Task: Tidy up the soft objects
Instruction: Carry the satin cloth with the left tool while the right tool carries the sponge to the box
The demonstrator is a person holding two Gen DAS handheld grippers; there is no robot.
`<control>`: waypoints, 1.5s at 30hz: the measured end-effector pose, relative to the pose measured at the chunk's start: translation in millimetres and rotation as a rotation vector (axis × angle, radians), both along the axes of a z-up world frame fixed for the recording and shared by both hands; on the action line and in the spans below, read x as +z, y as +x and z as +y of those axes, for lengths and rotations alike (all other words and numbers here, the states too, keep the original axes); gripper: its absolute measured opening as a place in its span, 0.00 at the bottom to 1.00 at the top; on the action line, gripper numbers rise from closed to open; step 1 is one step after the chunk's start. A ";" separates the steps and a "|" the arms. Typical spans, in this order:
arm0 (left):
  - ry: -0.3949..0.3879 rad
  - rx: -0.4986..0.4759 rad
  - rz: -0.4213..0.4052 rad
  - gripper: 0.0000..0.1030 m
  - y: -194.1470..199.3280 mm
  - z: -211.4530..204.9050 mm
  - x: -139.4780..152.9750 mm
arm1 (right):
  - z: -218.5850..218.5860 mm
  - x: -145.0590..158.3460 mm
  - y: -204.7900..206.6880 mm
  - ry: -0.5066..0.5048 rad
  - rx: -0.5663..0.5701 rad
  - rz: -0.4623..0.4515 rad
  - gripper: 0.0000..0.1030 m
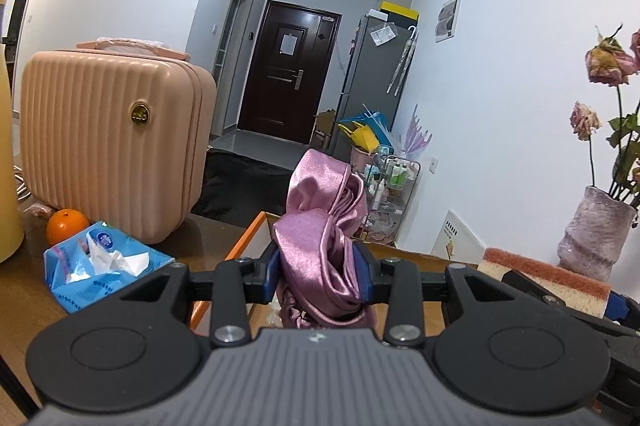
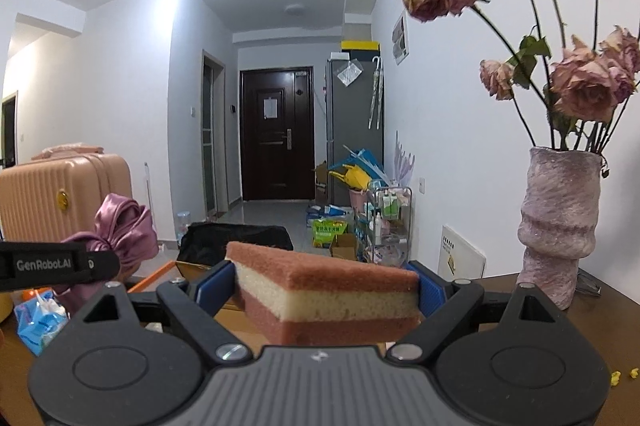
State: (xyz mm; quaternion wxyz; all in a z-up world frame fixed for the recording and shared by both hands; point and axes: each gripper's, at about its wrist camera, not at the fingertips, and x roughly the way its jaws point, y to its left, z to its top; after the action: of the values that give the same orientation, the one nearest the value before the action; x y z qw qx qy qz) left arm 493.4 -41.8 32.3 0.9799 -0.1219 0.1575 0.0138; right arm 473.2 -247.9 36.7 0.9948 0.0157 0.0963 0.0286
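Above the orange-edged box [image 1: 244, 246], left gripper [image 1: 320, 274] jaws clamp the satin scrunchie [image 1: 320, 226], right gripper [image 2: 326, 290] jaws clamp the sponge [image 2: 328, 290], seemingly for boxing.

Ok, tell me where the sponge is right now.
The sponge is clamped in the right gripper, held above the orange-edged box, with the vase on its right.

Only legible text was "GenRobot.AI", printed white on the left hand-held gripper [image 2: 60, 263] body in the right wrist view.
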 end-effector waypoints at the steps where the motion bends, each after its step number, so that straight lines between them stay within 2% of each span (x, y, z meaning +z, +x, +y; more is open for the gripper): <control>1: 0.000 0.001 0.002 0.37 3.4 -0.2 -0.6 | 0.6 -0.4 3.9 -0.003 -0.001 0.006 0.88; 20: 0.056 0.028 0.038 0.37 48.0 -5.3 -13.5 | 7.7 -14.6 56.6 -0.018 -0.001 0.118 0.88; 30: 0.098 0.035 0.073 0.37 57.2 -11.0 -30.3 | 5.4 -30.3 60.7 0.013 0.006 0.129 0.88; 45: 0.157 0.012 0.114 0.37 67.7 -16.9 -48.0 | 11.3 -43.0 68.3 -0.023 0.006 0.181 0.88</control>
State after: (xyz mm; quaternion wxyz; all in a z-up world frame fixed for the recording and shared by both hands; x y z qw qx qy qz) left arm 561.1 -58.7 -15.7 0.9757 -0.0445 0.2109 0.0388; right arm 541.5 -236.6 -6.3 0.9820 0.0066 0.1864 0.0290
